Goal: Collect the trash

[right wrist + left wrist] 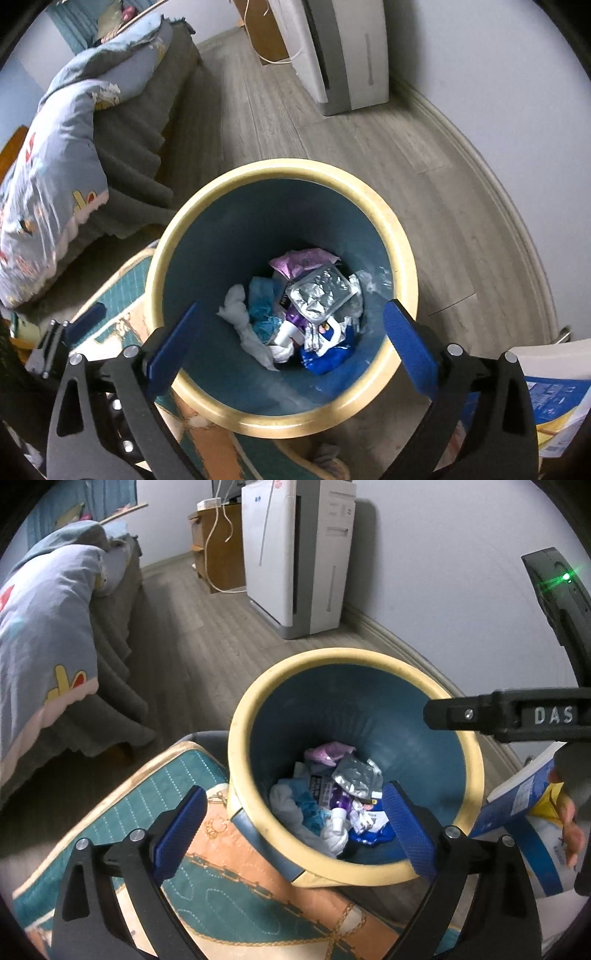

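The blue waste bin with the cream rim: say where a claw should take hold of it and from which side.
Grip the cream rim of the blue waste bin on the near edge, coming straight down from above. The bin stands upright and open, and the rim is a narrow rolled lip: one finger inside, one outside. I judge the walls too wide to span.

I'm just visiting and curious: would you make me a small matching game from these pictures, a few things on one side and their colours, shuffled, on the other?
Things:
1. bin rim
2. foil wrapper
3. crumpled tissue
4. gripper fingers

Colours:
A. white
B. blue
C. cream yellow
D. silver

Pairs: 1-C, 2-D, 3-A, 4-B
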`<state>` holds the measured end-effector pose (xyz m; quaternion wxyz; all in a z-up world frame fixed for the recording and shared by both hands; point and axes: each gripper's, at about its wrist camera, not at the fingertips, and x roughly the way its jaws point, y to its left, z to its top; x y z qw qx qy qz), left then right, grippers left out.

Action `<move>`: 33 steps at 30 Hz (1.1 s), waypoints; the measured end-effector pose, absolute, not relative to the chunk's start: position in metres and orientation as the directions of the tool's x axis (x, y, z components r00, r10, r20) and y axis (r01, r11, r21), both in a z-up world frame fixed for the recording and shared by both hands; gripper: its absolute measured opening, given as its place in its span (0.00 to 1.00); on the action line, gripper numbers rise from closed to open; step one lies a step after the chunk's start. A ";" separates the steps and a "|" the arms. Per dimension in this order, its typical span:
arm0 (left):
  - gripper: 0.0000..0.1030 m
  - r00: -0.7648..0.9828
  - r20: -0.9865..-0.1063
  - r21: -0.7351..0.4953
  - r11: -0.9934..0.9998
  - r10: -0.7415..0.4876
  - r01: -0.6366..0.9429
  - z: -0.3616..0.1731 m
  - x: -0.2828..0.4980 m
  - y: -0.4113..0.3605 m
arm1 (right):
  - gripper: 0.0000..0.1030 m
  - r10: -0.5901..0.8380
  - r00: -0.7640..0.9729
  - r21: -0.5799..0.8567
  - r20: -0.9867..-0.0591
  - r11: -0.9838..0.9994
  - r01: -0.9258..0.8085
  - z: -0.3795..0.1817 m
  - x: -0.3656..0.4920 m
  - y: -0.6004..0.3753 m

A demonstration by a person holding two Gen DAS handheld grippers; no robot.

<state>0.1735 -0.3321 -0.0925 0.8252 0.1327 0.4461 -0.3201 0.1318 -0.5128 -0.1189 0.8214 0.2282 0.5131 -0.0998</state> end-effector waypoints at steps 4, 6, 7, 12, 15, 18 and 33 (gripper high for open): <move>0.92 0.401 -0.820 -0.075 0.771 -0.409 0.632 -0.081 0.169 -0.321 | 0.94 0.049 0.454 0.240 -0.890 0.896 0.374 -0.107 0.130 -0.505; 0.92 0.411 -0.816 -0.075 0.779 -0.407 0.623 -0.072 0.164 -0.312 | 0.94 0.033 0.472 0.225 -0.881 0.907 0.357 -0.095 0.123 -0.498; 0.92 0.418 -0.812 -0.073 0.782 -0.406 0.619 -0.066 0.161 -0.308 | 0.94 0.029 0.481 0.223 -0.876 0.909 0.351 -0.087 0.117 -0.494; 0.94 0.458 -0.804 -0.021 0.788 -0.379 0.616 -0.036 0.140 -0.288 | 0.94 0.037 0.535 0.248 -0.844 0.912 0.327 -0.053 0.092 -0.475; 0.94 0.486 -0.788 0.003 0.787 -0.378 0.617 -0.014 0.125 -0.277 | 0.94 0.023 0.559 0.225 -0.829 0.929 0.295 -0.035 0.070 -0.460; 0.95 0.512 -0.766 -0.007 0.803 -0.387 0.596 0.005 0.111 -0.262 | 0.94 -0.025 0.570 0.157 -0.822 0.950 0.268 -0.023 0.049 -0.447; 0.95 0.532 -0.746 -0.064 0.839 -0.400 0.541 0.035 0.062 -0.219 | 0.94 -0.090 0.651 0.186 -0.754 0.921 0.343 0.004 -0.022 -0.435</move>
